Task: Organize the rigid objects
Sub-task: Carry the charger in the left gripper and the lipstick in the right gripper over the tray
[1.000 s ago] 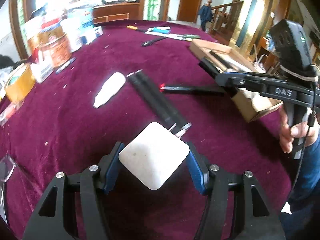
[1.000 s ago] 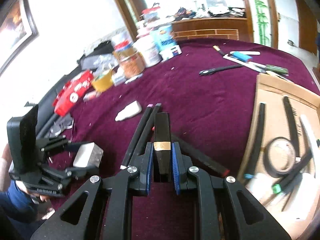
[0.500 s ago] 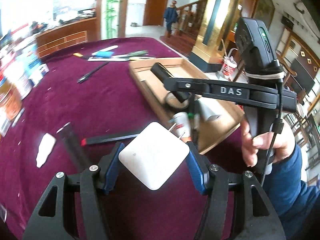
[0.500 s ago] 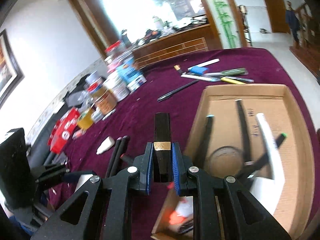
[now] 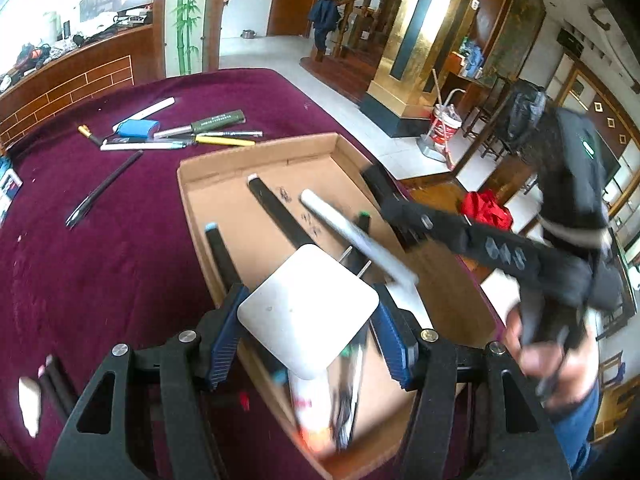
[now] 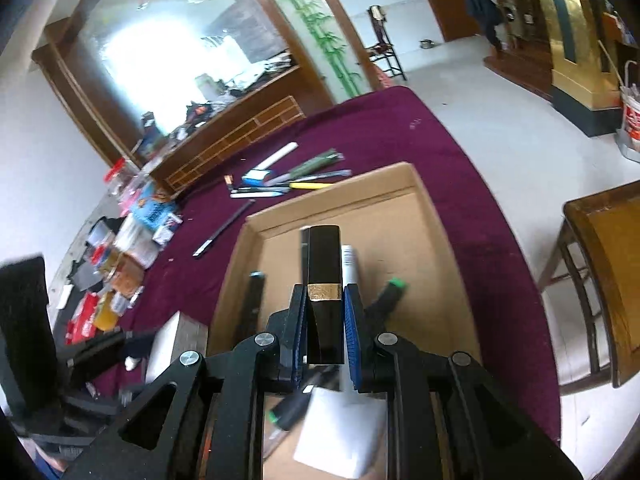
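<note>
My left gripper [image 5: 306,326] is shut on a white plug adapter [image 5: 308,318], held over the near left edge of the shallow cardboard box [image 5: 188,184]. My right gripper [image 6: 326,320] is shut on a black bar with a gold band [image 6: 325,264], held above the middle of the same box [image 6: 248,236]. The box holds several black markers [image 5: 276,210], a white tube [image 5: 352,236] and a white card [image 6: 340,432]. The right gripper also shows in the left wrist view [image 5: 376,180], blurred, over the box's right side.
The box lies on a dark red tablecloth [image 5: 100,272]. Pens, a blue case and a green tool [image 5: 218,120] lie beyond the box. A black pen [image 5: 102,190] lies left of it. Jars and packets [image 6: 132,240] crowd the far left. A wooden chair [image 6: 600,280] stands right of the table.
Both grippers have swung right from the open cloth to over the cardboard box, each still holding its object. The white scrap and black markers on the cloth have slid off to the lower left.
</note>
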### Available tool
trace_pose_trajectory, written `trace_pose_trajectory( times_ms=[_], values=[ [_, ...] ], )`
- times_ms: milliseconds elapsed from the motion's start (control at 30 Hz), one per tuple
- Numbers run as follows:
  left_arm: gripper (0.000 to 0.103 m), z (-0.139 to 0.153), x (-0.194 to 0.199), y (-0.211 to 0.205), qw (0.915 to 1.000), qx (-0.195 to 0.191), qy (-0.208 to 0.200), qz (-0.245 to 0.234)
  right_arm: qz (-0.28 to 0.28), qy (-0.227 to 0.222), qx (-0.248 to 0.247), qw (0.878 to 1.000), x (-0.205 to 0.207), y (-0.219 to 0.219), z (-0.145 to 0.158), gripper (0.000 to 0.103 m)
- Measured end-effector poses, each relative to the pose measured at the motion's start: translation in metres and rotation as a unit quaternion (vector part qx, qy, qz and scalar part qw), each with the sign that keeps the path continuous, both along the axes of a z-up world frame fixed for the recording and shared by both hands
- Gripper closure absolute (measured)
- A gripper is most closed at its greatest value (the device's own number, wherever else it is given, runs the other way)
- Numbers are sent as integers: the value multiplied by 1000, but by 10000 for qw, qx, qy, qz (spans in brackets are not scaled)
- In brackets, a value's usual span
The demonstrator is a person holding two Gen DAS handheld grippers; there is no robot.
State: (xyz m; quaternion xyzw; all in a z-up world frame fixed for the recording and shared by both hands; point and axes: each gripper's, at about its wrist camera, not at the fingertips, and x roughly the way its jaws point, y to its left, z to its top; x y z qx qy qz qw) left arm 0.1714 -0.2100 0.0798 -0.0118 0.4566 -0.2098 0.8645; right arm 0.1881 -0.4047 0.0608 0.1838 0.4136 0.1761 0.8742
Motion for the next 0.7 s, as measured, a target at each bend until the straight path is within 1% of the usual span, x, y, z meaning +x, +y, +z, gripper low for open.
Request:
trace_pose_trajectory(
  times_ms=[100,200,367,500,700],
  values=[
    [43,-9,22,-1,9996,-125,216,146,-117,118,2,9999,2,-10,-5,88],
    [43,-20,38,-2,9987,-129,392,303,-192,206,-210,9994,5,-11,-10,88],
    [43,-32,60,-3,9976,27,518,465,-150,290,-575,9978,5,-5,-15,88],
    [43,-39,70,-1,9962,-58,654,575,-218,341,-739,9964,6,-9,-17,87],
    [43,-44,74,-6,9958,-3,686,600,-108,537,-929,9942,9,-2,-27,88]
  ],
)
